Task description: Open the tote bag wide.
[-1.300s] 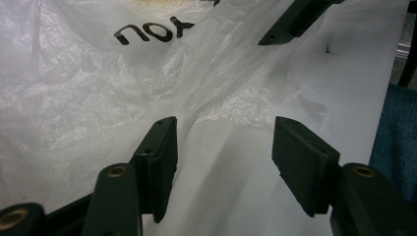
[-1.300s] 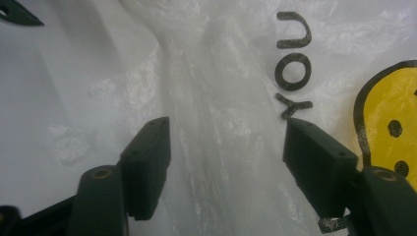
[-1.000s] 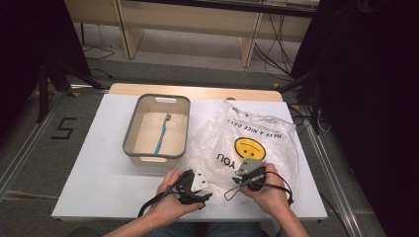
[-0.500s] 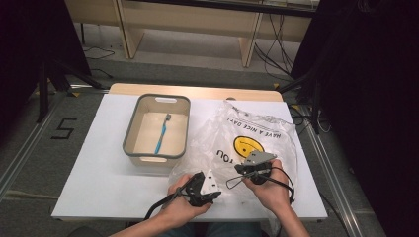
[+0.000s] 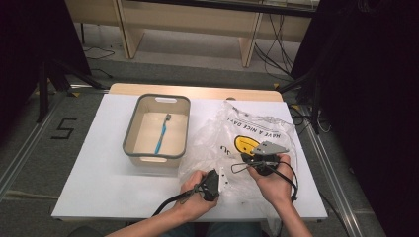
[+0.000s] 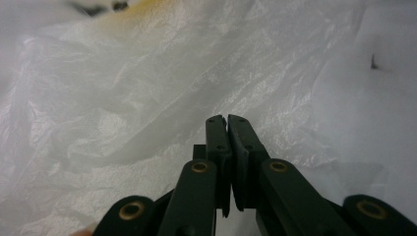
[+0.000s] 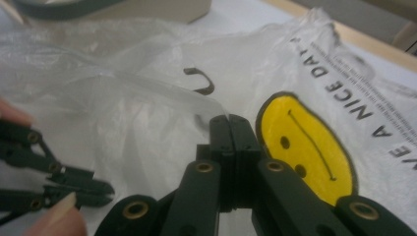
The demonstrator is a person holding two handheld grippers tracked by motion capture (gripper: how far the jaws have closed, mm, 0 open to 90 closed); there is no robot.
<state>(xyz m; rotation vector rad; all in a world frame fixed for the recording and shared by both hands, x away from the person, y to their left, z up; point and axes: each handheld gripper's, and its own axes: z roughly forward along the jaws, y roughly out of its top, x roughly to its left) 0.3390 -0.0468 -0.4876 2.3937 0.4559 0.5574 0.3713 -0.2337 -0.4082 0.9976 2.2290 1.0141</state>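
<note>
While both of my grippers work at it, one crinkled translucent plastic bag point(image 5: 247, 143) printed with a yellow smiley face and black lettering lies spread over the right half of the white table point(image 5: 89, 163), reaching from near the far edge to the near edge. My right gripper point(image 7: 229, 119) has its jaws pressed together on a raised fold of the bag's film, lifted just beside the smiley face. My left gripper point(image 6: 227, 119) has just been closing; its jaws stand all but together at the bag's near-left edge, though I cannot tell whether film is caught between them. I count two hands, each wrapped around its gripper at the near edge, forearms coming in low. Left of the bag stands one grey-rimmed beige rectangular bin point(image 5: 132, 129) holding one blue toothbrush point(image 5: 161, 134).
</note>
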